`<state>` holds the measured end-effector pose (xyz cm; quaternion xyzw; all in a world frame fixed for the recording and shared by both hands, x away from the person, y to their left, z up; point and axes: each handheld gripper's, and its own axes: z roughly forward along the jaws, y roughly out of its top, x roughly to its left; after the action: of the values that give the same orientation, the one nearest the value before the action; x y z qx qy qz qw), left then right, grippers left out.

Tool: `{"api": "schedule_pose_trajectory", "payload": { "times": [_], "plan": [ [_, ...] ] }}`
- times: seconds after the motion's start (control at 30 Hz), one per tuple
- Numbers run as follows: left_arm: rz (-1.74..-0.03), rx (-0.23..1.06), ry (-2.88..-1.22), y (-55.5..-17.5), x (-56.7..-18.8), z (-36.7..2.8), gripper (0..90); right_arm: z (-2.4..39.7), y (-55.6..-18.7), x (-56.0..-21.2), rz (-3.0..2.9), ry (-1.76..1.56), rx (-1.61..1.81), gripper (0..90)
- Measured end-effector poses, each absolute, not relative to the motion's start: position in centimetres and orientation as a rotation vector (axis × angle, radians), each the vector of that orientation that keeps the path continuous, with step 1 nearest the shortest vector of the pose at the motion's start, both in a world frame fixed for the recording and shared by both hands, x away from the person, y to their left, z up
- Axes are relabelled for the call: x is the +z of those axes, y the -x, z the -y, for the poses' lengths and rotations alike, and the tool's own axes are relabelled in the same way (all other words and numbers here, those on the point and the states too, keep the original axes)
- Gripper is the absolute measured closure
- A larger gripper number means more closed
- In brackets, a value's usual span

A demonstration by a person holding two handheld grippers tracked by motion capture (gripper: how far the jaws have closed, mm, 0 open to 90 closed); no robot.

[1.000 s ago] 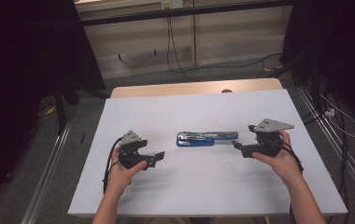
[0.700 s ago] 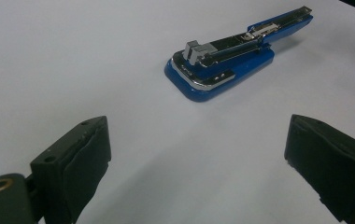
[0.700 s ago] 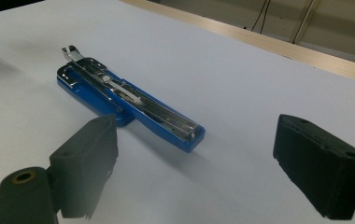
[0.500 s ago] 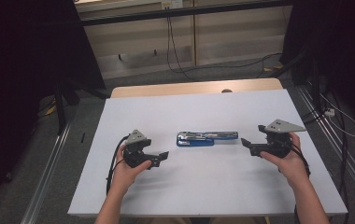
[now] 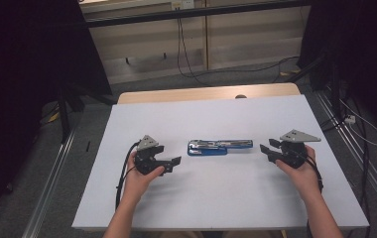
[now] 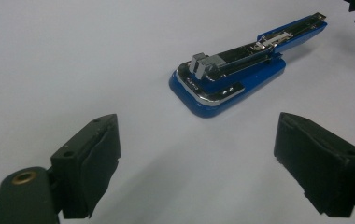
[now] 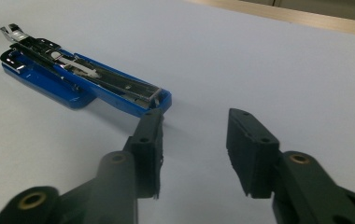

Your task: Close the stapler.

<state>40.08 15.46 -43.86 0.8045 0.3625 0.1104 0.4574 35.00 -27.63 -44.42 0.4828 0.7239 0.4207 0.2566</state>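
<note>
**Closing in on the stapler**

Spreading wide below me, the white tabletop (image 5: 216, 198) carries one thing: a blue stapler (image 5: 219, 147), lying opened out flat at its middle, between my two hands. My left gripper (image 5: 175, 161) sits just beside its broad end, fingers (image 6: 94, 154) wide with nothing between them. My right gripper (image 5: 265, 149) has just been narrowing; its fingers (image 7: 150, 140) now stand half shut on empty air near the slim tip. Judging by that, I am sizing the right grip before taking the stapler's arm.
</note>
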Motion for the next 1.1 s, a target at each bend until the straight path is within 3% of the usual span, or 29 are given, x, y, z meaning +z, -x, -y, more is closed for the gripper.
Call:
{"api": "schedule_pose_trajectory", "payload": {
  "times": [0.37,0.53,0.83,1.1],
  "plan": [
    [-0.887,0.301,-1.976,-40.8,-43.5,-14.3,39.0,27.1,-35.6,-45.0,-2.025,-1.274,1.125,78.4],
    [-0.854,0.272,-2.005,-40.9,-44.0,-13.8,57.4,27.0,-36.2,-45.0,-2.029,-1.277,1.113,85.7],
    [-0.798,0.223,-2.000,-41.2,-44.6,-12.5,90.0,26.5,-37.0,-45.5,-2.096,-1.239,1.061,89.0],
    [-0.788,0.227,-2.023,-41.5,-44.6,-11.7,90.0,26.1,-37.1,-45.9,-2.130,-1.227,1.040,90.0]
  ]
}}
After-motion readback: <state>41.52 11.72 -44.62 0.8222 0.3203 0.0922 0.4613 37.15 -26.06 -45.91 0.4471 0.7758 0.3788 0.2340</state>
